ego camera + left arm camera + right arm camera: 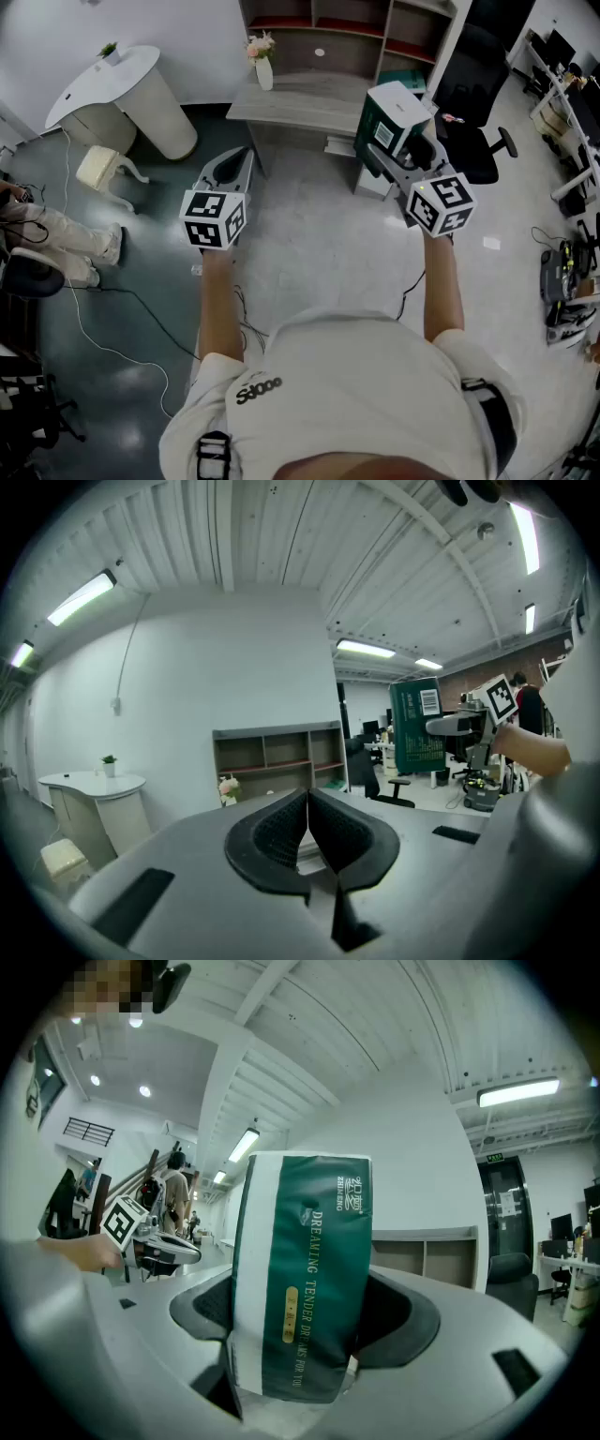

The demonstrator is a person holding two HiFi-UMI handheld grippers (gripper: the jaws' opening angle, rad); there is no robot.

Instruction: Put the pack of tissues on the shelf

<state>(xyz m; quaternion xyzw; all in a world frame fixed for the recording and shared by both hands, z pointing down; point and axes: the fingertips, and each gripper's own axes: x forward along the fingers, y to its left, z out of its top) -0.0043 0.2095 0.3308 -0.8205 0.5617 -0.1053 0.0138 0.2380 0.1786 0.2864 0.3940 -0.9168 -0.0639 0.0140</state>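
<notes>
The pack of tissues is green and white, and my right gripper is shut on it, holding it upright in the air. In the right gripper view the pack fills the space between the black pads of the right gripper. My left gripper is held level beside it, shut and empty; its pads meet at the left gripper tips. The open-fronted shelf stands against the far wall, ahead of both grippers; the shelf also shows in the left gripper view, as does the pack.
A grey table with a vase of flowers stands before the shelf. A black office chair is to the right, a white rounded counter and a small stool to the left. A seated person's legs and cables lie at left.
</notes>
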